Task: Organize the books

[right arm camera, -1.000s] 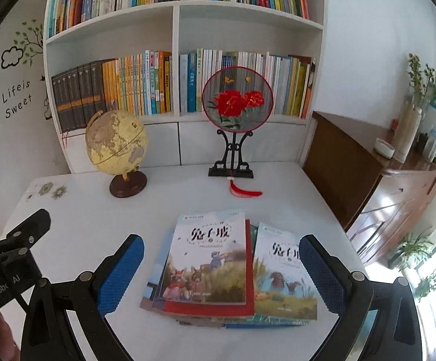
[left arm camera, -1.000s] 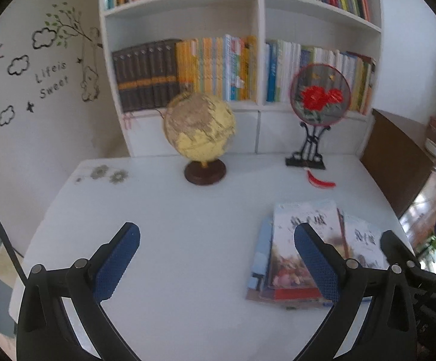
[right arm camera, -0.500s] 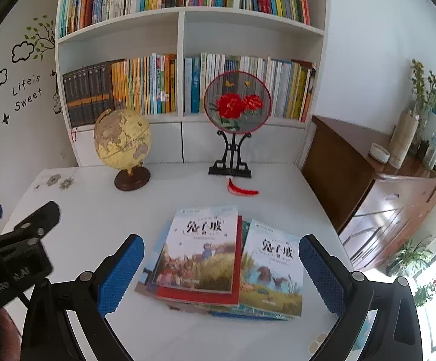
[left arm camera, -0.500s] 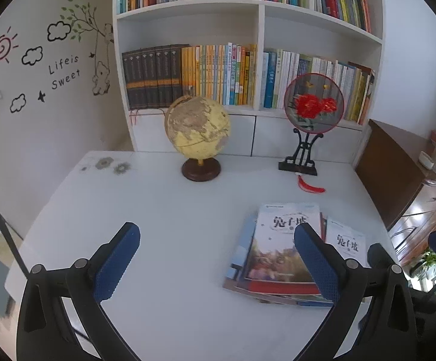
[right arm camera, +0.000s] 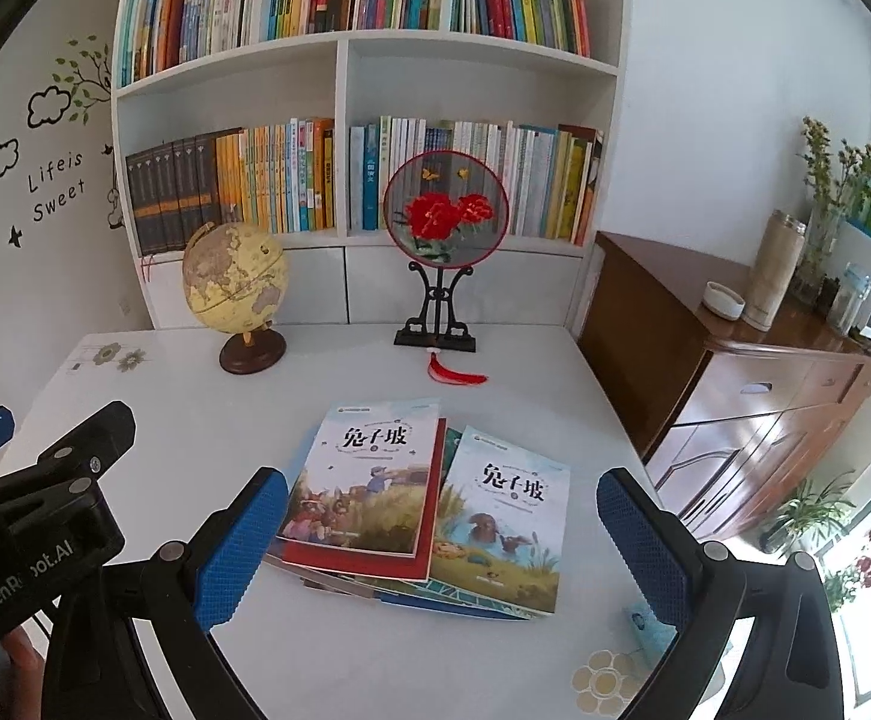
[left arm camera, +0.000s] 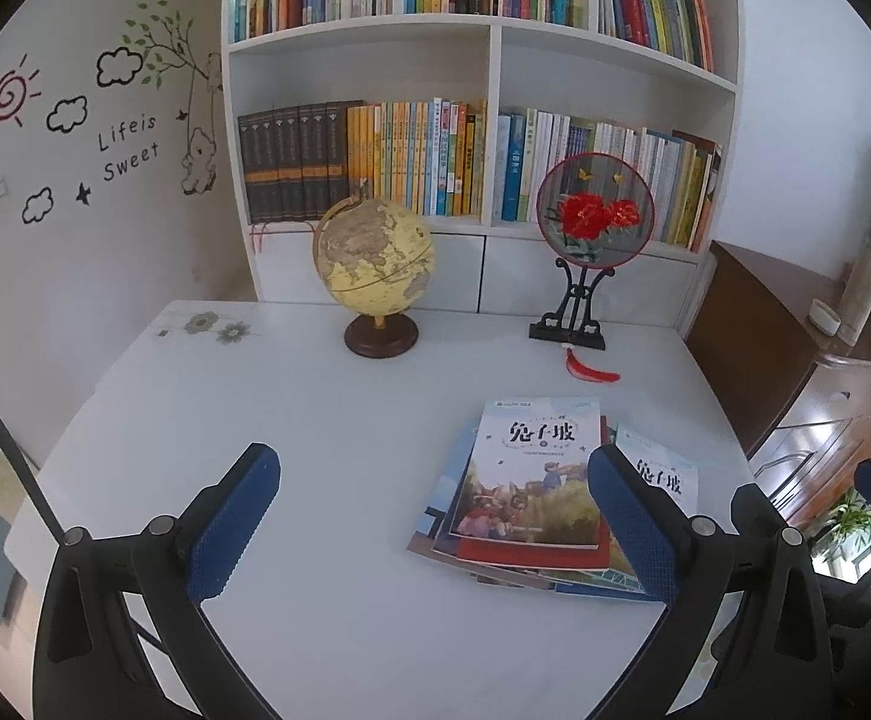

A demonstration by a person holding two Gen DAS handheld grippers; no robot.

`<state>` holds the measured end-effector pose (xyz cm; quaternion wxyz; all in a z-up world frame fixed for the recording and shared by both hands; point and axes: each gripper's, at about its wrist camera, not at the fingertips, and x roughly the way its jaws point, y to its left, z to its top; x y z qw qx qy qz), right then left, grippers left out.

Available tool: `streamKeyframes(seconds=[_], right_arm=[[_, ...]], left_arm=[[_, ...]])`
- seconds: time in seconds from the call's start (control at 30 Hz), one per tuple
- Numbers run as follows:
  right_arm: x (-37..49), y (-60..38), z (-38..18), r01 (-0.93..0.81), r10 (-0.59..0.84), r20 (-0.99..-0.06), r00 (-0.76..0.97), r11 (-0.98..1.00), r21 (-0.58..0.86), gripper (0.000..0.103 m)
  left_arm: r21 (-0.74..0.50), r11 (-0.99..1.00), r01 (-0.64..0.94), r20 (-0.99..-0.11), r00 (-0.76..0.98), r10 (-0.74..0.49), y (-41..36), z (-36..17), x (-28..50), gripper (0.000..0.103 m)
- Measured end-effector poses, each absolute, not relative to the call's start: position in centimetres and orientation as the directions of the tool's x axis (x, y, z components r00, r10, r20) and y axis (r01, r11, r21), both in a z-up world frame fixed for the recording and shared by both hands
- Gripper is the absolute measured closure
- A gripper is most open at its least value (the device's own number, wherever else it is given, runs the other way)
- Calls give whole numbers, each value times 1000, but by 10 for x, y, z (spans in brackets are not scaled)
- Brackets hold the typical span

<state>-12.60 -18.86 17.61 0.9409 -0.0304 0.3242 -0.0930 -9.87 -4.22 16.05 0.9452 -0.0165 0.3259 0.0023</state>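
On the white table lies one loose pile of books, in front of the globe and to its right. Two covers with the same title show on top, with several more fanned beneath; the exact count cannot be told. One round embroidered fan on a stand sits right of the globe. Behind the globe, the white bookcase holds upright books in four visible compartments. The left gripper and right gripper both hang spread wide, grasping nothing.

Both the left hand-held gripper and right hand-held gripper hover level, jaws spread wide, holding nothing.
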Motion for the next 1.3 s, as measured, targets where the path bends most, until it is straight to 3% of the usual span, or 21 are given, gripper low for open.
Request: streamKeyframes(seconds=[0.47,1.3], right_arm=[[-114,-186,156,166,-186,-640,746,982,-92,0],[-55,-101,91,86,-141,-709,691,990,-113,0]], left_arm=[[19,999,-33,-642,766,37,-34,138,-84,1],[58,995,-81,-699,708,99,47,85,-44,1]])
